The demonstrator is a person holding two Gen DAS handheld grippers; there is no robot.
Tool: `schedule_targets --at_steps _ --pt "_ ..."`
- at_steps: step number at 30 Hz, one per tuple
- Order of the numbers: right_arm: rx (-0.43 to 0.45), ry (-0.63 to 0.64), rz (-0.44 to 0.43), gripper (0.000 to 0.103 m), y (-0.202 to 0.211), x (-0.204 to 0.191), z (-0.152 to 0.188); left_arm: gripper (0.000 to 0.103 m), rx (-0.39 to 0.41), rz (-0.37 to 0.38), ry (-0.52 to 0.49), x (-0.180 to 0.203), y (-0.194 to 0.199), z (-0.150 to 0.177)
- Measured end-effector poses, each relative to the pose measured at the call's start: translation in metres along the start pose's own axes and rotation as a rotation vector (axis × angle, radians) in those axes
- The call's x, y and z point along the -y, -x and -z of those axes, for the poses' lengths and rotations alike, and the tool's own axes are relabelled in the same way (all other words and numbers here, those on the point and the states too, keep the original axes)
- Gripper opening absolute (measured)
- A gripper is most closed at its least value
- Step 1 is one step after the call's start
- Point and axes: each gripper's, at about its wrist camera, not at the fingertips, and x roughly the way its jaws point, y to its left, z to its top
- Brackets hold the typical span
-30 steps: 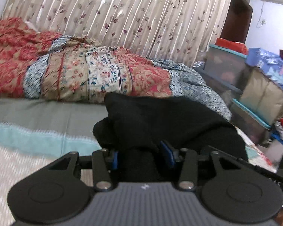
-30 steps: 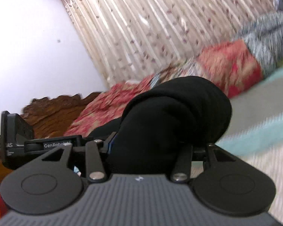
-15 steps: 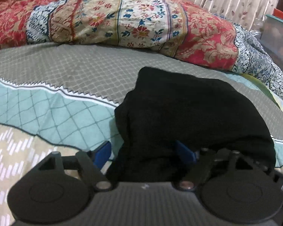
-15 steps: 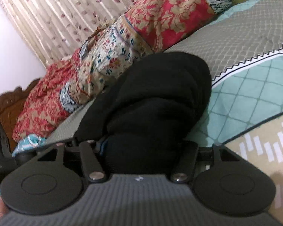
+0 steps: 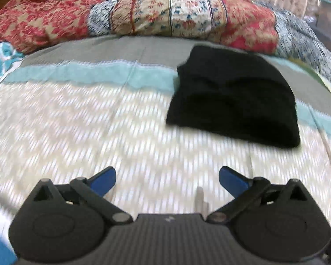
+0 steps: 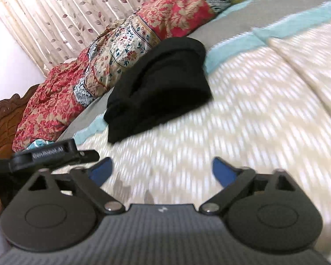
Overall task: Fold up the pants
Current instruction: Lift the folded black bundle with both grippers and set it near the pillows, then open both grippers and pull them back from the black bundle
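The black pants (image 5: 231, 97) lie folded in a compact stack on the patterned bedspread (image 5: 99, 121), apart from both grippers. My left gripper (image 5: 167, 181) is open and empty, pulled back from the pants, which sit ahead and to its right. My right gripper (image 6: 162, 171) is open and empty; the pants (image 6: 163, 81) lie ahead and slightly left of it. The left gripper's body (image 6: 48, 153) shows at the left edge of the right wrist view.
A rumpled red and floral quilt (image 5: 143, 13) lies along the far side of the bed. Leaf-print curtains (image 6: 66, 11) hang behind it. A carved wooden headboard (image 6: 4, 119) stands at the left. Both views are motion-blurred.
Both grippers were shut on the black pants and set them down on the bed. Both have opened, let go and pulled back toward me.
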Motion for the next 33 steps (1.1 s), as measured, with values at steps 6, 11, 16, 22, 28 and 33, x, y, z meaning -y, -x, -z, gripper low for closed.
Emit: schedule_targets --at_steps 6,11,16,22,28,33 --pt "-0.046 -0.015 0.091 0.103 0.045 -0.019 0.043 0.103 -0.022 0.035 -0.043 -0.005 0.059 0.058" --pt "-0.065 -0.008 0.148 0.103 0.074 -0.027 0.069 0.103 0.010 0.022 -0.110 -0.003 0.096 0.094" --pt "-0.070 0.044 0.165 0.103 0.093 -0.039 0.094 0.103 0.035 0.030 -0.137 -0.004 0.118 0.118" --pt "-0.094 0.062 0.169 0.103 0.101 -0.048 0.112 0.103 0.072 0.025 -0.125 -0.011 0.135 0.129" --pt "-0.106 0.113 0.164 0.103 0.104 -0.060 0.121 0.103 0.093 -0.065 -0.121 -0.012 0.141 0.133" --pt "-0.094 0.098 0.167 0.103 0.104 -0.058 0.121 0.103 0.083 -0.089 -0.138 -0.015 0.140 0.134"
